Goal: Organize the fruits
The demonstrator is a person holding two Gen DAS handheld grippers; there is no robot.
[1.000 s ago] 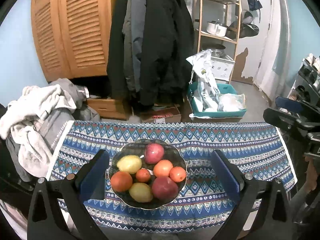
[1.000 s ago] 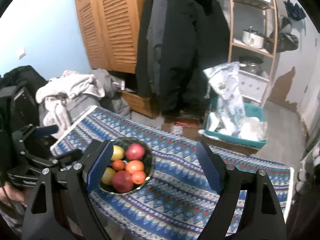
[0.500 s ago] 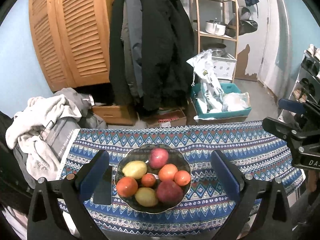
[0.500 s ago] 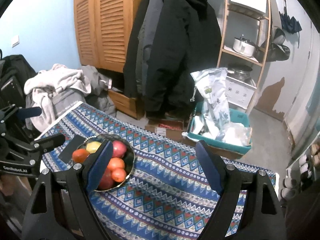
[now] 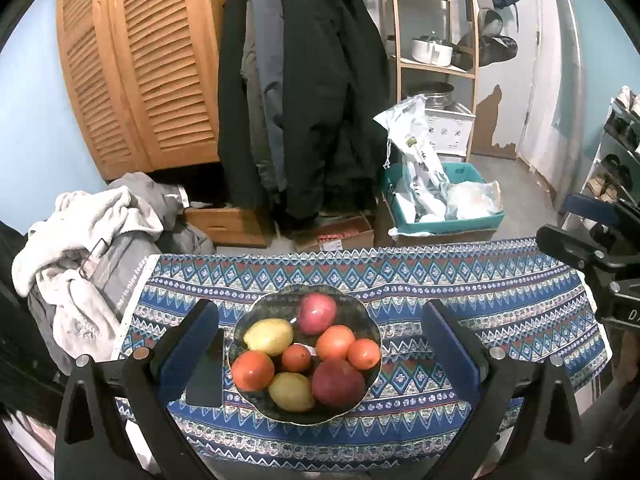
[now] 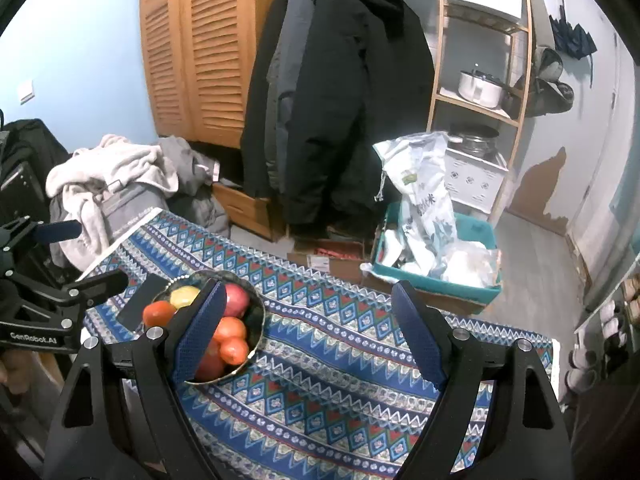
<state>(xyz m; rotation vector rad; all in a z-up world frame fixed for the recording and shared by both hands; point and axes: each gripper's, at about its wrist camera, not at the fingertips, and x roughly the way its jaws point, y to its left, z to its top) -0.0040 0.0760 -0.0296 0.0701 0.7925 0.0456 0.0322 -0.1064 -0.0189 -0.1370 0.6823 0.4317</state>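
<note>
The worktop (image 5: pixel 500 304) is covered edge to edge by a blue patterned cloth (image 5: pixel 440 280), and everything below is placed from the dark bowl (image 5: pixel 362 320) that sits on that cloth, towards its left end in the right wrist view.

Beyond the bowl, off the worktop, dark coats (image 5: pixel 304 92) hang in front of a louvred wooden wardrobe (image 5: pixel 140 64). To the bowl's far left lies a heap of pale clothes (image 5: pixel 80 232); to its far right, on the floor, is a teal crate (image 5: pixel 452 216) with white bags in it.

The left gripper (image 5: pixel 320 354) is held above the bowl, its fingers (image 5: pixel 188 344) spread wide on either side of it, released and gripping nothing. The right gripper (image 6: pixel 308 332) hangs to the right of the bowl over bare cloth, its fingers (image 6: pixel 416 336) likewise wide apart and empty; its left finger covers part of the bowl in its own view.

Just left of the bowl, flat on the cloth, lies a dark phone-like slab (image 5: pixel 204 376).

Inside the bowl are the fruits: two red apples (image 5: pixel 338 382), two yellow lemons (image 5: pixel 269 336), and four orange fruits (image 5: pixel 253 370), all touching in one pile.
</note>
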